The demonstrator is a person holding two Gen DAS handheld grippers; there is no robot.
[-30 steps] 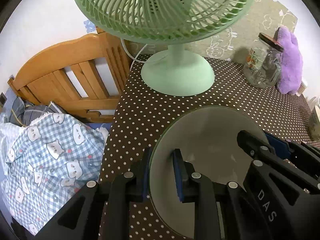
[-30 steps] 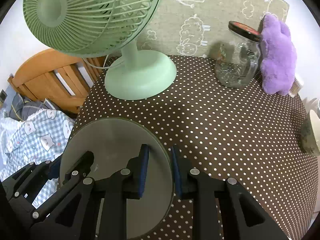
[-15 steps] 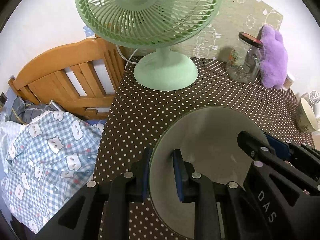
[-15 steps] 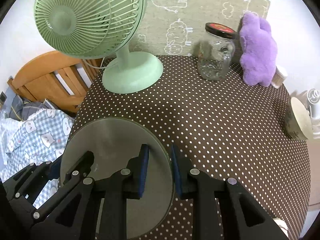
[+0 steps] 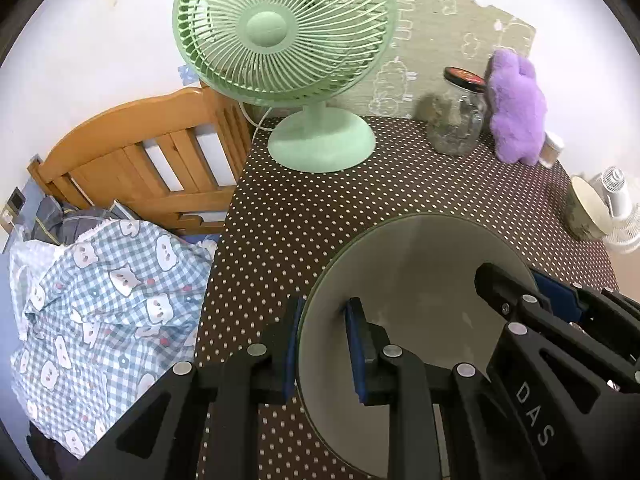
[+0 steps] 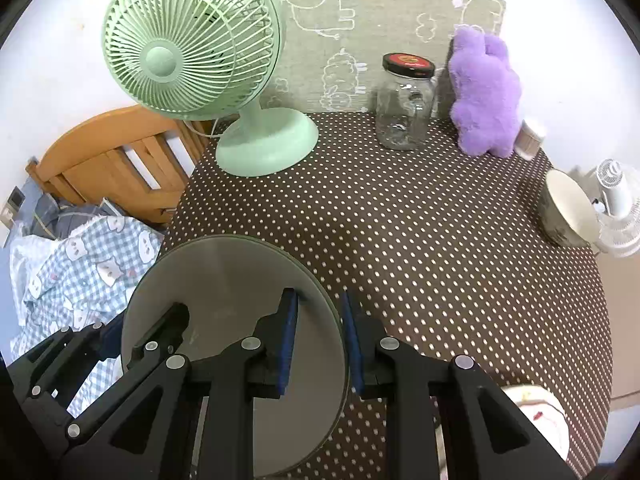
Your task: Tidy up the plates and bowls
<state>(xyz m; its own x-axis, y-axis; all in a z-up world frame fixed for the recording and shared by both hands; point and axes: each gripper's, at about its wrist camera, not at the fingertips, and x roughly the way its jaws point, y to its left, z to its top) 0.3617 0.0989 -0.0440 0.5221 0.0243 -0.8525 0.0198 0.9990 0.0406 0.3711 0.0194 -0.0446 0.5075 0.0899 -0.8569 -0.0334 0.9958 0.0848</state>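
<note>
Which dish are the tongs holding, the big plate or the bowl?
The big grey-green plate. Both tongs, left and right, pinch its rim from opposite sides. The bowl sits untouched at the table's far right edge.

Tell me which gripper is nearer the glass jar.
Right. The right gripper clamps the plate rim on the side facing the glass jar; the left gripper grips the opposite rim, toward the bed.

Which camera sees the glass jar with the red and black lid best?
The right wrist view. The glass jar stands upright and sharp there, lid face showing, beside the purple plush toy. In the left wrist view the same jar looks tilted toward the edge, smaller and blurrier.
</note>
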